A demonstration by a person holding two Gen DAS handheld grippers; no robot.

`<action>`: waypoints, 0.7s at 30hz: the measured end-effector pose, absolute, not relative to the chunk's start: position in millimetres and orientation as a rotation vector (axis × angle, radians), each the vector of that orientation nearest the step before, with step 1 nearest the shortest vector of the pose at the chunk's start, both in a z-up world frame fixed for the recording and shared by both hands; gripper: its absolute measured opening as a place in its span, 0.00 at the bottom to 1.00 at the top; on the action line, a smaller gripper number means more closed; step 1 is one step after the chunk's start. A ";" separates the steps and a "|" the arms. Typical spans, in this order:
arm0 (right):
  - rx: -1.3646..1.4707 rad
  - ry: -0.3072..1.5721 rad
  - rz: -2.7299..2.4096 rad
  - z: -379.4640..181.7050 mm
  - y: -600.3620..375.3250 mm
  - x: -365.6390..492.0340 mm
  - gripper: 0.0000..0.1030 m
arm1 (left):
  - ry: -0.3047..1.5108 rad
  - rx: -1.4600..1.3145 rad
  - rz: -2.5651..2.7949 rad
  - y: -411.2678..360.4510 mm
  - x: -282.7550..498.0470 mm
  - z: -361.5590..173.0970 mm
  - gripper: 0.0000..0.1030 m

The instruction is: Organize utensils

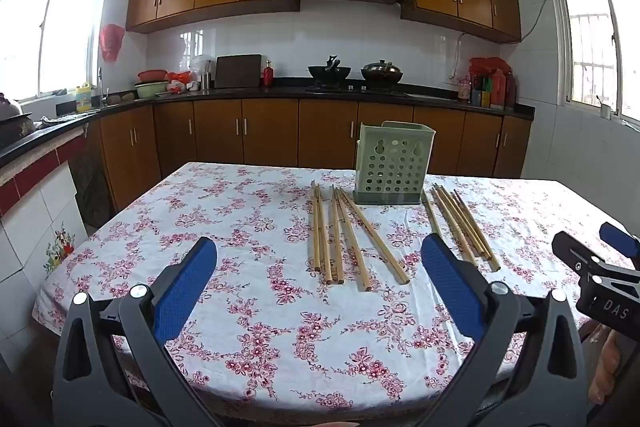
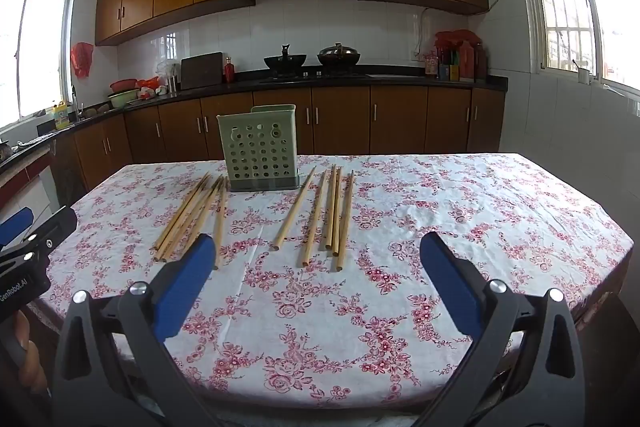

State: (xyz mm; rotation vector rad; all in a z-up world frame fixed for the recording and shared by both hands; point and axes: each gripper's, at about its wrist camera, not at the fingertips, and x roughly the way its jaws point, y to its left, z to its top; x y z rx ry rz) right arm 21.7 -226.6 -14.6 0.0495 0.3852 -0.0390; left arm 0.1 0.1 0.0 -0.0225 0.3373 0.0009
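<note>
**Chopsticks waiting either side of the holder as I am lining up with both tongs empty**

I am facing a table (image 1: pixel 248 307) spread with a floral cloth, and the green perforated holder (image 1: pixel 390 169) is standing upright toward its far edge. That holder is my landmark, and it looks light: if I am poking a stick in at a slant, I am risking tipping or shoving it. One group of chopsticks (image 1: pixel 344 235) is lying on the cloth left of the holder, a second group (image 2: pixel 328 211) right of it, both fanning toward me with their far ends close to its base. They are lying tight together, some touching, so I am likely to pinch two at once, or roll a neighbour away as I am closing. My left tongs (image 1: pixel 320 291) are hovering nearer me than the holder, blue pads spread wide, gripping nothing; my right tongs (image 2: pixel 318 287) are hovering the same way, equally spread.
</note>
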 end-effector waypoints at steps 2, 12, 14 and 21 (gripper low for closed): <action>0.050 0.384 -0.039 -14.6 -226.7 21.4 0.96 | 0.337 -0.023 0.001 0.2 0.0 0.0 0.98; 0.051 0.384 -0.039 -14.1 -227.0 21.2 0.96 | 0.337 -0.023 0.001 0.1 0.1 0.0 0.98; 0.051 0.384 -0.039 -14.0 -227.1 21.1 0.96 | 0.337 -0.023 0.001 0.2 0.0 0.0 0.98; 0.052 0.384 -0.039 -13.6 -227.3 20.9 0.96 | 0.337 -0.023 0.001 0.1 0.0 0.0 0.98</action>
